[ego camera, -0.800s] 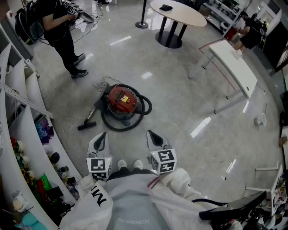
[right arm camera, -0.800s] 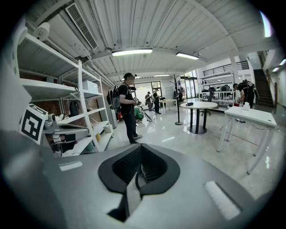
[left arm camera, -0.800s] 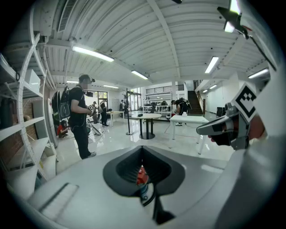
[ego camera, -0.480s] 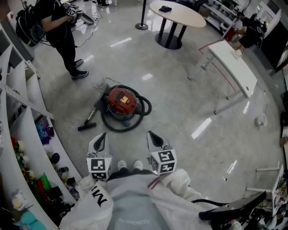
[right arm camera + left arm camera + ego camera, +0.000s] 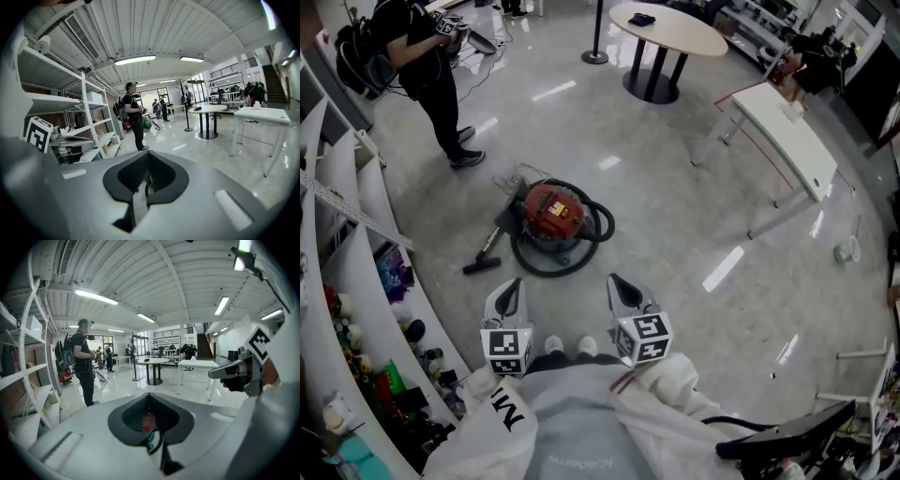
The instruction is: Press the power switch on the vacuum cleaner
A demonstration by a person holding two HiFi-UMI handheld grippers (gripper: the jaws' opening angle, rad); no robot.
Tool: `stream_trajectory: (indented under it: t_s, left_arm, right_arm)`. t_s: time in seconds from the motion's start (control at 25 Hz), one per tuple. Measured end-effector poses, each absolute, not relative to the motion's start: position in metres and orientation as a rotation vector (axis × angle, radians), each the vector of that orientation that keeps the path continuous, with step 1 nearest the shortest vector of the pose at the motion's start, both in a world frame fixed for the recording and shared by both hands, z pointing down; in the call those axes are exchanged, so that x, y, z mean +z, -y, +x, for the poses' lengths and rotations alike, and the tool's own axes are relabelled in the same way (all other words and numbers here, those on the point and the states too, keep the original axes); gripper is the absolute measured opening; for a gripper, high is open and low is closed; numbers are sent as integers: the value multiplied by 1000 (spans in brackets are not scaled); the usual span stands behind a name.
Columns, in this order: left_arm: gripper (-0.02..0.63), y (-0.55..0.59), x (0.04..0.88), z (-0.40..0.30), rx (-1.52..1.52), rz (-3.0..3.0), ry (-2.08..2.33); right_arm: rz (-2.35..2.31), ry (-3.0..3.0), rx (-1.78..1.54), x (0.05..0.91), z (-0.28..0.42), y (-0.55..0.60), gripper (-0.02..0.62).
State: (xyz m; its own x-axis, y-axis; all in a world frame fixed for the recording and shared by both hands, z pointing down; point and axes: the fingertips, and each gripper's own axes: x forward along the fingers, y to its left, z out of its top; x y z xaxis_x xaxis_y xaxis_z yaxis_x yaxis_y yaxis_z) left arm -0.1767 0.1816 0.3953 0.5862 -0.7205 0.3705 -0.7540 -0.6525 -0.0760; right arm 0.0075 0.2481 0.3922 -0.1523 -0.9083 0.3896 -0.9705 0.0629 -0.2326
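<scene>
The vacuum cleaner [image 5: 553, 210], a red canister with a black hose [image 5: 602, 225] looped round it, sits on the glossy floor [image 5: 675, 234] left of centre in the head view. Its floor nozzle [image 5: 479, 263] lies at its lower left. Its power switch is too small to make out. Both grippers are held low, close to the person's body near the bottom centre of the frame and well apart from the vacuum. The left gripper [image 5: 513, 283] has its jaws pressed together with nothing between them. The right gripper [image 5: 614, 279] is likewise closed on nothing. They sit side by side, tips towards the vacuum. White shelving [image 5: 342, 272] runs down the left edge. A person in black [image 5: 427, 56] stands at the upper left, a round table [image 5: 667, 26] at the top and a white rectangular table [image 5: 792, 131] at the upper right.
</scene>
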Motion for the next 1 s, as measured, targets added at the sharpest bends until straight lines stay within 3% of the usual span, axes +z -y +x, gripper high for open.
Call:
stream_trajectory:
  t_s: [1.0]
  left_arm:
    - [0,-177,393,-145,595,2737,1246]
  right_arm:
    - [2000,2167,702,400,47,-260,0]
